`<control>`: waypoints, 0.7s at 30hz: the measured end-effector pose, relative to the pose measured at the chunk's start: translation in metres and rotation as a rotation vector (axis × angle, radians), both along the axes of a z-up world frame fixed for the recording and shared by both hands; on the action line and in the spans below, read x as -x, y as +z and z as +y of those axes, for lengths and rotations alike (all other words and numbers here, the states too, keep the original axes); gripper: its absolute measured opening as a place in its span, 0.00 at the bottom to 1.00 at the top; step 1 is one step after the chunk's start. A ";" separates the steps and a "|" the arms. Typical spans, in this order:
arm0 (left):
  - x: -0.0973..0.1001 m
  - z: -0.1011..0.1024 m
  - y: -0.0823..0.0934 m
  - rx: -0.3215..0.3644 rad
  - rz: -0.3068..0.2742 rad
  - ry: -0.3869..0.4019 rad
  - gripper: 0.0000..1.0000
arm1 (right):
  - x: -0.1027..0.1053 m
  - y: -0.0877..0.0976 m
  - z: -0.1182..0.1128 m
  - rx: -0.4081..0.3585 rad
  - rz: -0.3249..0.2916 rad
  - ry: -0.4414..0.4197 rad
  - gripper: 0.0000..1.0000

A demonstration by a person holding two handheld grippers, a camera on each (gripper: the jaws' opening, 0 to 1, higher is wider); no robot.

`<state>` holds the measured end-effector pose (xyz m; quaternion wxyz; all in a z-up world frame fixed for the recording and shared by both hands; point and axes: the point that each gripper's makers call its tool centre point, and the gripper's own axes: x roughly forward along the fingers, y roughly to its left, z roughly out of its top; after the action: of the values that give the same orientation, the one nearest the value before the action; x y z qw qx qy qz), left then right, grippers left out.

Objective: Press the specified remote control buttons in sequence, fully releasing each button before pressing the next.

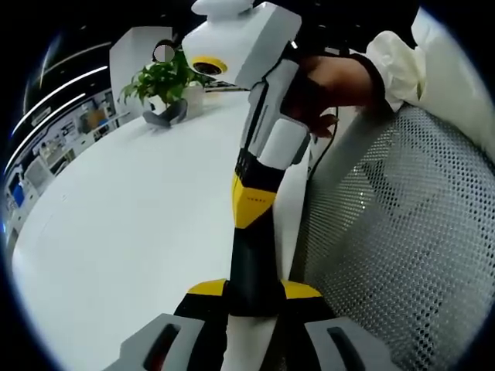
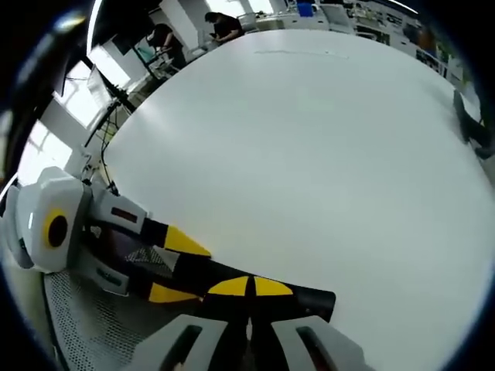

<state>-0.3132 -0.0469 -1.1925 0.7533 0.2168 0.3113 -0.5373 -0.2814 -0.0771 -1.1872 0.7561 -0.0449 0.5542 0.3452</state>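
No remote control can be made out. Both grippers lie crossed at the near edge of a white table. In the left gripper view, my left gripper shows grey fingers and yellow pads on either side of the right gripper. The right gripper's black fingers lie over the left's middle, and a hand holds its white body. In the right gripper view, my right gripper has its yellow pads meeting on a thin line. The left gripper comes in from the left, its black fingers closed into one bar, holding nothing.
A potted green plant stands at the table's far side. A grey mesh chair sits close beside the table edge, under a white sleeve. The white table stretches wide. People sit far behind it.
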 end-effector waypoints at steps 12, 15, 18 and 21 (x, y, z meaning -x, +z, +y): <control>0.000 0.000 0.000 0.000 0.003 0.006 0.24 | -0.001 0.003 -0.003 -0.053 0.034 -0.076 0.00; 0.000 0.000 0.000 0.001 0.002 0.005 0.24 | 0.001 0.003 -0.003 -0.039 0.036 -0.070 0.00; 0.000 0.000 0.000 0.000 0.003 0.006 0.25 | 0.002 0.005 -0.006 -0.031 0.034 -0.079 0.00; -0.001 0.000 0.000 0.000 0.001 0.007 0.25 | 0.001 0.008 -0.009 -0.044 0.043 -0.104 0.00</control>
<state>-0.3125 -0.0467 -1.1927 0.7550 0.2154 0.3127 -0.5346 -0.2824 -0.0863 -1.1793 0.7617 0.0082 0.5643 0.3182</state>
